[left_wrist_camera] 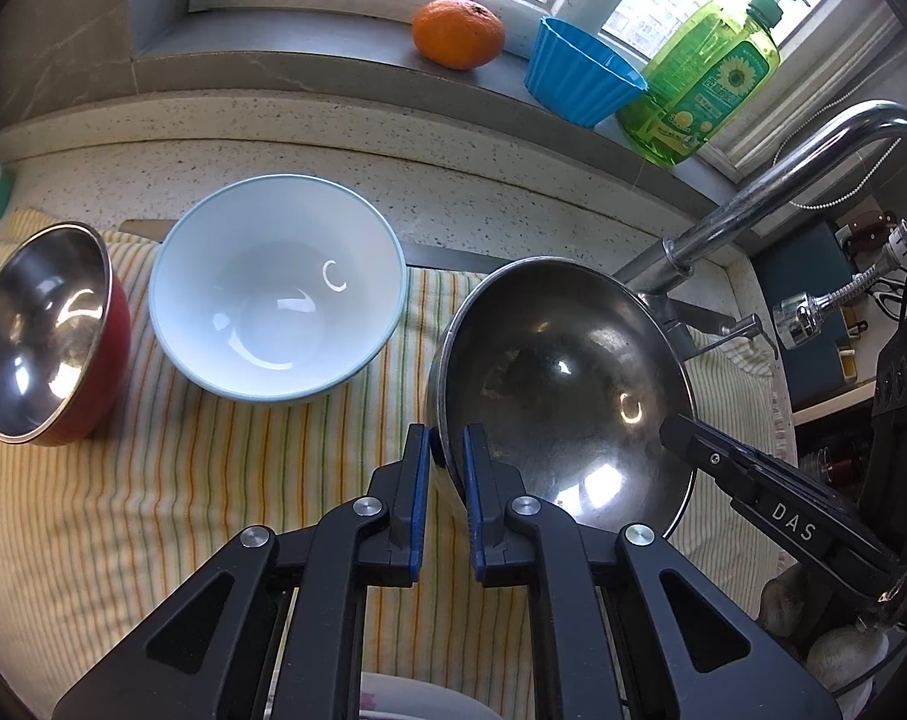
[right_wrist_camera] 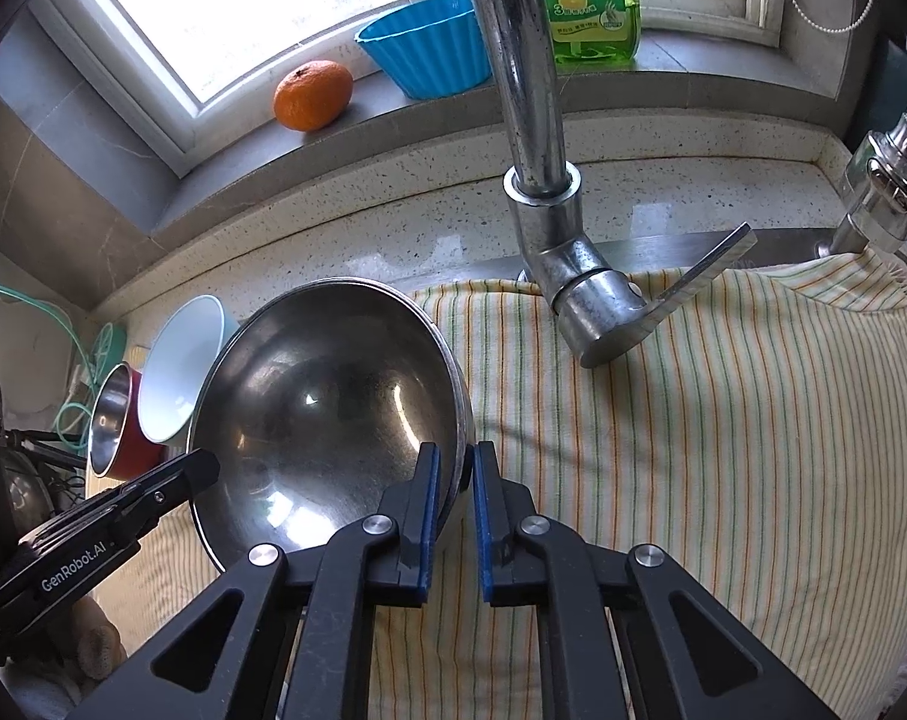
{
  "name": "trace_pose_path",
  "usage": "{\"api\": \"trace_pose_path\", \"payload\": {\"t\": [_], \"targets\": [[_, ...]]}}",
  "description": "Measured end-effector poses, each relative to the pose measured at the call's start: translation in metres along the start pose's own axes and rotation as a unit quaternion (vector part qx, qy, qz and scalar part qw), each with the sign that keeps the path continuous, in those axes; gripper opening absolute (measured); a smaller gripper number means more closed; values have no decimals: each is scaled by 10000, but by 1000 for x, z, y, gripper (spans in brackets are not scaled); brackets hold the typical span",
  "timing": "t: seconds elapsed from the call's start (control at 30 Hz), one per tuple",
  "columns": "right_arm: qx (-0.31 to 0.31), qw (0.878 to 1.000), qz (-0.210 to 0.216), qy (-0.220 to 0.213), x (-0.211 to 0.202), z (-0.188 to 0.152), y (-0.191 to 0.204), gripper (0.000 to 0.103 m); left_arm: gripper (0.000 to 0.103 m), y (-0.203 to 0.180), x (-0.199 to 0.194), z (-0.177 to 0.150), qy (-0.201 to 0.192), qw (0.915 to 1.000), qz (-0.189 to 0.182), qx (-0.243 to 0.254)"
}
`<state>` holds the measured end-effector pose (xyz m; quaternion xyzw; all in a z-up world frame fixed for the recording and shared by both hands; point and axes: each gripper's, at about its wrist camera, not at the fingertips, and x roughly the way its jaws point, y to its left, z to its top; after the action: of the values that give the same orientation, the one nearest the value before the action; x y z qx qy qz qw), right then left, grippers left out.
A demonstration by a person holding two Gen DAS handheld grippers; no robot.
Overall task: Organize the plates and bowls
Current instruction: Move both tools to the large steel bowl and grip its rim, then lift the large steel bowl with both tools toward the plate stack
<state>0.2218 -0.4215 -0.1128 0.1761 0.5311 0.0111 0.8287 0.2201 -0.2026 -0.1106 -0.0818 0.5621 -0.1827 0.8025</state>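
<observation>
A large steel bowl [left_wrist_camera: 564, 390] [right_wrist_camera: 327, 414] sits on the striped cloth. My left gripper [left_wrist_camera: 446, 450] is shut on its near left rim, one pad inside and one outside. My right gripper [right_wrist_camera: 454, 468] is shut on the opposite rim; its fingers [left_wrist_camera: 693, 438] also show in the left wrist view. To the left stand a white bowl with a pale blue rim [left_wrist_camera: 279, 294] [right_wrist_camera: 177, 366] and a smaller steel bowl with a red outside [left_wrist_camera: 45, 330] [right_wrist_camera: 114, 426].
A chrome tap [right_wrist_camera: 537, 180] [left_wrist_camera: 783, 180] rises close behind the steel bowl, its lever [right_wrist_camera: 699, 276] over the striped cloth [right_wrist_camera: 723, 432]. On the window sill stand an orange [left_wrist_camera: 458, 33], a blue fluted cup [left_wrist_camera: 579, 78] and a green soap bottle [left_wrist_camera: 705, 78].
</observation>
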Motion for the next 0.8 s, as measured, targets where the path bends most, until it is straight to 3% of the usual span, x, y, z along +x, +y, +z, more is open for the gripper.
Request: {"api": "trace_pose_path", "payload": {"t": [0.8], "targets": [[128,9997,-216,-44,-49,-59,-12,10,10,-23,-31,-51,176,9984,-235,477]]}}
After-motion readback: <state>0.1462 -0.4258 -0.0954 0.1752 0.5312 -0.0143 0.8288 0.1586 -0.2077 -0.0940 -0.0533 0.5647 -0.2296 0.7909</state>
